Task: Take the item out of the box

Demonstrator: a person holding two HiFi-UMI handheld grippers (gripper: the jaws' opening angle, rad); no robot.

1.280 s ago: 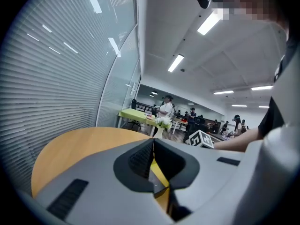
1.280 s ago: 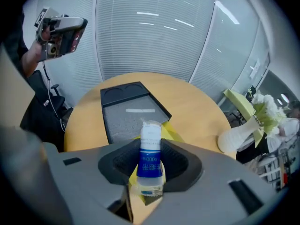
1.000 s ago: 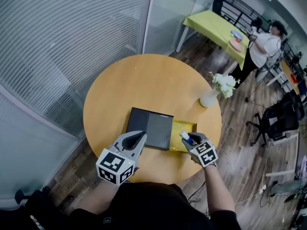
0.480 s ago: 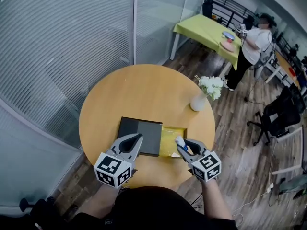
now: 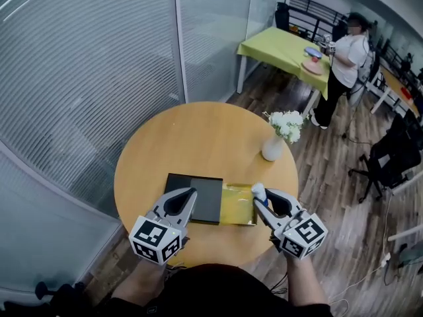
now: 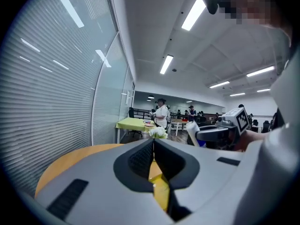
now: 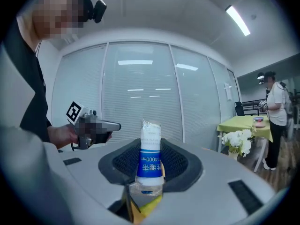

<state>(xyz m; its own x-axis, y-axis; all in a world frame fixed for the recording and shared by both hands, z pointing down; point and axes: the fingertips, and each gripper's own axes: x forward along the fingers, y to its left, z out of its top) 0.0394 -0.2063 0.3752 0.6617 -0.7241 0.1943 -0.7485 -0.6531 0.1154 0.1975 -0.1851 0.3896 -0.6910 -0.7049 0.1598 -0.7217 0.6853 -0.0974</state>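
Observation:
A flat black box lid (image 5: pixel 195 197) lies on the round wooden table (image 5: pixel 198 137), with the yellow open box (image 5: pixel 236 205) showing at its right. My right gripper (image 5: pixel 263 200) is shut on a small white bottle with a blue label (image 5: pixel 258 191), held upright above the box's right edge. In the right gripper view the bottle (image 7: pixel 150 158) stands between the jaws of the right gripper (image 7: pixel 150 170). My left gripper (image 5: pixel 190 193) hovers over the lid's near edge. Its jaws meet with nothing between them, as the left gripper (image 6: pixel 153 150) shows in its own view.
A white vase of white flowers (image 5: pixel 273 145) stands on the table's far right. A glass wall with blinds (image 5: pixel 79 78) runs along the left. Beyond are a green table (image 5: pixel 277 45), a standing person (image 5: pixel 345 55) and an office chair (image 5: pixel 390 160).
The right gripper with the bottle has drawn toward the right edge of the yellow box. The head view has shifted, and the left gripper stays over the lid.

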